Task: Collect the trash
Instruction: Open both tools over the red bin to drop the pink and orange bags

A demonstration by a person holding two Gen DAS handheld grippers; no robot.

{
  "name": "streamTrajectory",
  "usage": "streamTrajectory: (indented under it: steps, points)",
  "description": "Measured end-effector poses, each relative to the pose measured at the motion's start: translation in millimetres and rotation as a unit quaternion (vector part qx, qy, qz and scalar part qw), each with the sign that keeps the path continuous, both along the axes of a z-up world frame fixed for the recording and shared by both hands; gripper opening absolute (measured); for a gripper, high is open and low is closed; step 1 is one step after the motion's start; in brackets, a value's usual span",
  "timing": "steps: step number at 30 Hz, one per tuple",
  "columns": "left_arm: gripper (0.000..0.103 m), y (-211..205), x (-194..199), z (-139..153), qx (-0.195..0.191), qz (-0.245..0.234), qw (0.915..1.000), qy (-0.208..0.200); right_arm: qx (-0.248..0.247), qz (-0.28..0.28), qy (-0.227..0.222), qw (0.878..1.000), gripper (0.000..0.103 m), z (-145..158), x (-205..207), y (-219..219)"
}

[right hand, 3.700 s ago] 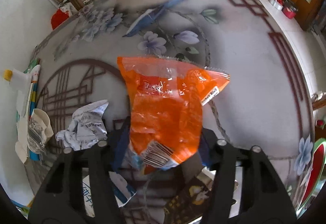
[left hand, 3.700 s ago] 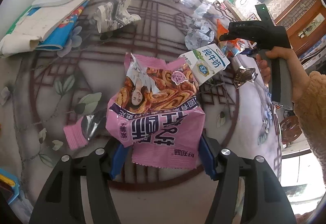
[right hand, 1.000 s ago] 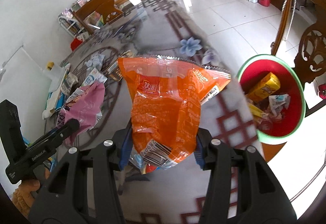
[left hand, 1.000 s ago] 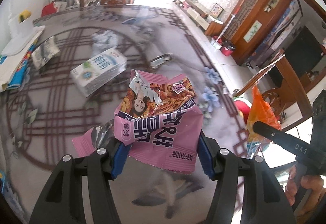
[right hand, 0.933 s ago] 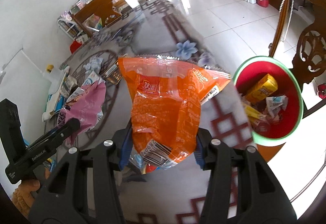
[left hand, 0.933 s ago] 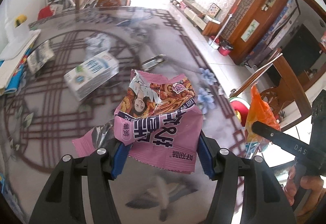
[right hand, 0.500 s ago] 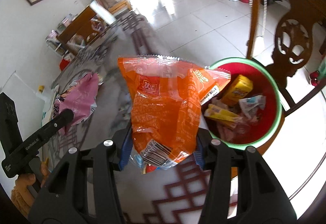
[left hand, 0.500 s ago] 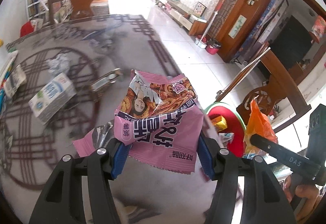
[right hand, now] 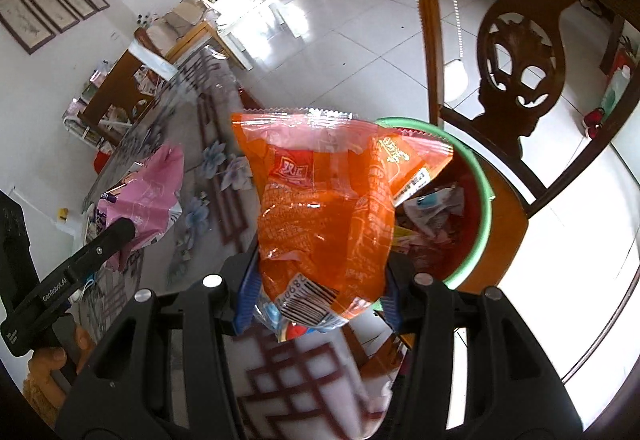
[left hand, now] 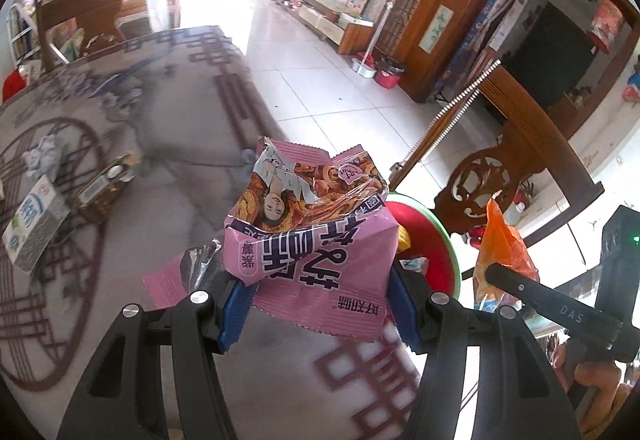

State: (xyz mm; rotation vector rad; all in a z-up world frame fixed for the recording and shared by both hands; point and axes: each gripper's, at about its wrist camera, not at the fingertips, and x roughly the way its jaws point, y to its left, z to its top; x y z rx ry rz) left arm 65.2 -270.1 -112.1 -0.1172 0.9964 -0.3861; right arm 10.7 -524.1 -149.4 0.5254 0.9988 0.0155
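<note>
Left wrist: left gripper fingers clamp one pink wrapper; right gripper one orange bag.

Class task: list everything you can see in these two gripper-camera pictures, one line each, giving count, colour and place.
pink snack bag: one, pink, held in left gripper
orange snack bag: one, orange, held in right gripper
bin: one, red with green rim, on the chair seat by the table edge, trash inside
milk carton: one, white and green, on table
crumpled paper: one, white, on table
table: one, patterned grey
chair: one, brown wood
left gripper: black, blue fingers
right gripper: black, blue fingers
</note>
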Motion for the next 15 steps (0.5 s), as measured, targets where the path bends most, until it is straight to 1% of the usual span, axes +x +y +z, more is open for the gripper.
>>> streamTrajectory:
  steps: [6, 8, 11, 12, 13, 15]
  points:
    - [0.057, -33.6, 7.3, -3.7, 0.008, -0.027, 0.9996, 0.007, 0.009, -0.024, 0.009, 1.000, 0.048, -8.8, -3.7, -24.9]
    - [0.057, -48.1, 11.6, -6.3, 0.001, -0.037, 0.9992, 0.014, 0.019, -0.034, 0.012, 0.999, 0.048, -11.5, -1.9, -32.7]
    - [0.057, -72.1, 16.7, -10.1, -0.002, -0.057, 0.9982, 0.017, 0.017, -0.040, 0.008, 0.999, 0.050, -10.8, 1.9, -40.3]
    - [0.059, -78.7, 17.5, -10.5, -0.001, -0.063, 0.9979, 0.016, 0.015, -0.042, 0.007, 0.999, 0.051, -9.9, 2.9, -42.5]
    - [0.059, -85.5, 18.8, -10.9, 0.000, -0.069, 0.9975, 0.015, 0.013, -0.047, 0.005, 0.999, 0.057, -9.2, 4.4, -45.6]
    - [0.073, -95.0, 20.7, -11.6, 0.007, -0.075, 0.9970, 0.014, 0.016, -0.050, 0.008, 0.999, 0.060, -10.5, 8.2, -51.4]
